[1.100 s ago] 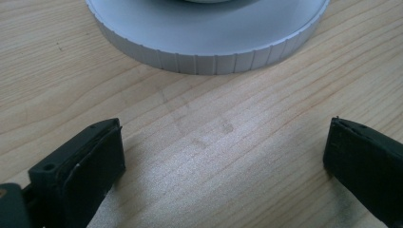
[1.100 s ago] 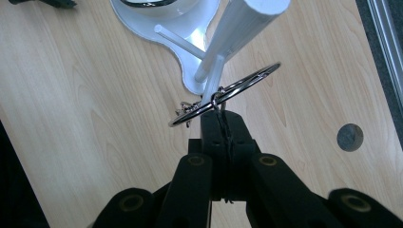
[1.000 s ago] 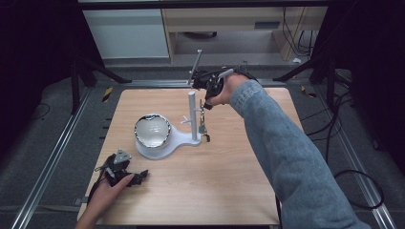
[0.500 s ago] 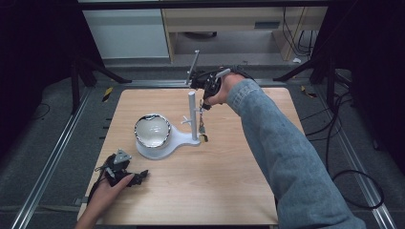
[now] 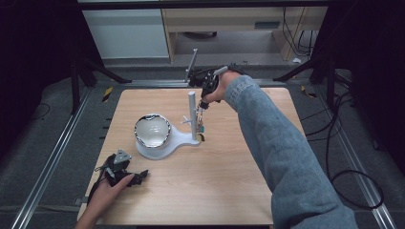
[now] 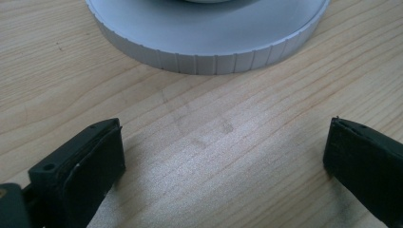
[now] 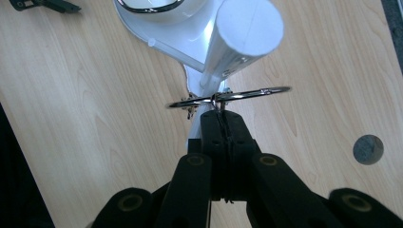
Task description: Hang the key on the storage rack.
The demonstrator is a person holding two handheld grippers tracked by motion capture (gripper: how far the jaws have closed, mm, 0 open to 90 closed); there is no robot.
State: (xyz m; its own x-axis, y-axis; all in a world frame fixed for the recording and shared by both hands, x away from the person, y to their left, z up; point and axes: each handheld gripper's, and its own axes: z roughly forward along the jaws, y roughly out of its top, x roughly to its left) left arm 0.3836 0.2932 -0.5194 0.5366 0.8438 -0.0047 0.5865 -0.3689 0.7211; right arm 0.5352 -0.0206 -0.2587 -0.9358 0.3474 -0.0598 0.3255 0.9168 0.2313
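Observation:
A white stand [image 5: 177, 141] holds a chrome-rimmed bowl [image 5: 152, 130] and an upright post [image 5: 192, 114] with small side pegs. My right gripper [image 5: 204, 103] hangs just right of the post, shut on a metal key ring [image 7: 247, 94]. The keys [image 5: 200, 125] dangle from it beside the post. In the right gripper view the ring lies level against the post [image 7: 242, 33] in front of my shut right gripper [image 7: 222, 116]; whether it sits on a peg I cannot tell. My left gripper [image 5: 138, 175] rests open on the table at the near left, its jaws wide, and the left gripper [image 6: 223, 156] faces the stand's ribbed base [image 6: 209, 52].
The wooden table [image 5: 229, 181] has bare room at its near middle and right. A round hole [image 7: 368, 149] shows in the tabletop beyond the post. Dark floor, rails and cables surround the table; cabinets stand behind.
The right hand with the key ring has edged slightly left, closer to the post. The left hand has stayed put.

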